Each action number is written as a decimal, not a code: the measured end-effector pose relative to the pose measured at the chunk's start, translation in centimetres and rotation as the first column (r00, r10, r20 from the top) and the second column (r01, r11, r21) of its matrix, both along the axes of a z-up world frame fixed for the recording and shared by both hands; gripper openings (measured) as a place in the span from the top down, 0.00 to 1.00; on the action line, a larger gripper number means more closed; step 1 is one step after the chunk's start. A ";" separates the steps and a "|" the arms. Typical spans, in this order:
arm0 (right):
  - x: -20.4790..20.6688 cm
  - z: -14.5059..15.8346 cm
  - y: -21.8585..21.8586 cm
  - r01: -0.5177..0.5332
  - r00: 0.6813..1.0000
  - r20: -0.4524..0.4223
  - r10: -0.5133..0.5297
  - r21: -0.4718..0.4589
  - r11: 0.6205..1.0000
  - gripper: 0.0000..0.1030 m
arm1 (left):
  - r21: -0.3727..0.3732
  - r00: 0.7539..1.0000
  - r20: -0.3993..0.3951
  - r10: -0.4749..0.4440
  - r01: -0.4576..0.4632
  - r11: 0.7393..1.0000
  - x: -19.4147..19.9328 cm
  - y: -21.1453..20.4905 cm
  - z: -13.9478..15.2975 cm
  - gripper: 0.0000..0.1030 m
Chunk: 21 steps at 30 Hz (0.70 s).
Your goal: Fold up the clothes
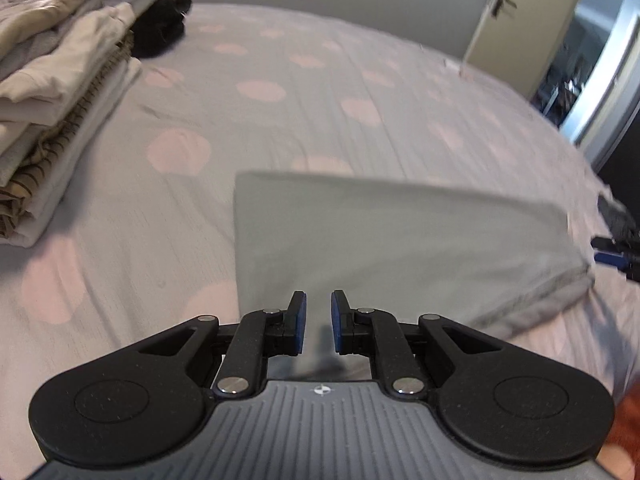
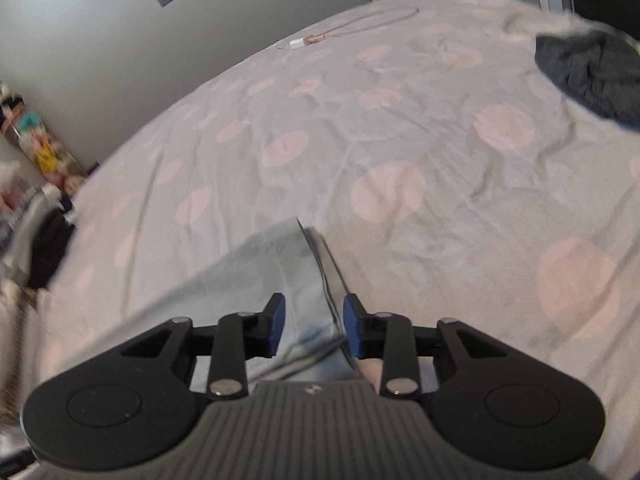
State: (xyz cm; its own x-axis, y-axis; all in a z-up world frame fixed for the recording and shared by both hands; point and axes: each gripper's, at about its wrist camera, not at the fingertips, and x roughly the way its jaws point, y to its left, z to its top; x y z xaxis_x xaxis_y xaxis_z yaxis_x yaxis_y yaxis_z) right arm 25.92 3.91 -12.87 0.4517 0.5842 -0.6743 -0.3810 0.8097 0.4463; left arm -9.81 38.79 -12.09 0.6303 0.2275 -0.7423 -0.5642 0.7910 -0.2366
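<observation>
Grey folded garment (image 1: pixel 400 248) lies flat on the polka-dot bedsheet (image 1: pixel 280 80) right ahead of the left gripper (image 1: pixel 319 322), whose jaws stand a narrow gap apart over its near edge, with no visible pinch on the cloth. Right gripper (image 2: pixel 314 326) has its jaws partly open, the garment's right edge (image 2: pixel 312 280) running between the pads without being clamped. Further out: stack of folded clothes (image 1: pixel 60 92) at far left, dark crumpled garment (image 2: pixel 592 76) at far right, charging cable (image 2: pixel 352 28) near the bed's far edge.
</observation>
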 end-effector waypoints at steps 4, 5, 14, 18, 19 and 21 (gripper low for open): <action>2.9 -0.2 -1.3 -0.011 0.996 -0.089 0.016 0.057 0.998 0.51 | -0.015 0.998 0.024 0.051 -0.050 0.999 0.2 1.3 -0.2 0.86; 3.5 -0.7 -1.5 -0.022 0.991 -0.128 0.031 0.069 0.997 0.50 | -0.020 0.998 0.027 0.062 -0.062 0.998 0.3 1.6 -0.3 0.86; 5.8 -5.7 -3.1 0.000 0.903 -0.422 0.082 0.191 0.982 0.49 | -0.016 0.996 0.006 0.085 -0.085 0.996 1.0 2.5 -1.2 0.86; 5.3 -6.2 -1.9 -0.059 0.895 -0.422 0.142 0.204 0.977 0.50 | 0.002 0.998 -0.009 0.059 -0.059 0.998 1.7 2.2 -1.6 0.86; 5.3 -6.4 -1.6 -0.062 0.892 -0.427 0.151 0.215 0.975 0.50 | 0.007 0.998 -0.013 0.054 -0.053 0.999 1.9 2.2 -1.6 0.86; 5.5 -6.9 -1.2 -0.060 0.882 -0.440 0.166 0.245 0.968 0.50 | 0.013 0.999 -0.017 0.045 -0.045 0.999 2.1 2.0 -1.8 0.86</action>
State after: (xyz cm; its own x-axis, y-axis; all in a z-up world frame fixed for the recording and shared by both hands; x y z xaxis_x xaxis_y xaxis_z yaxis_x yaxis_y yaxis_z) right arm 31.39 2.67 -19.73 0.0486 0.7685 -0.6380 -0.1762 0.6353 0.7519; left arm -7.72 40.82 -13.86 0.6061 0.2645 -0.7501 -0.6031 0.7677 -0.2166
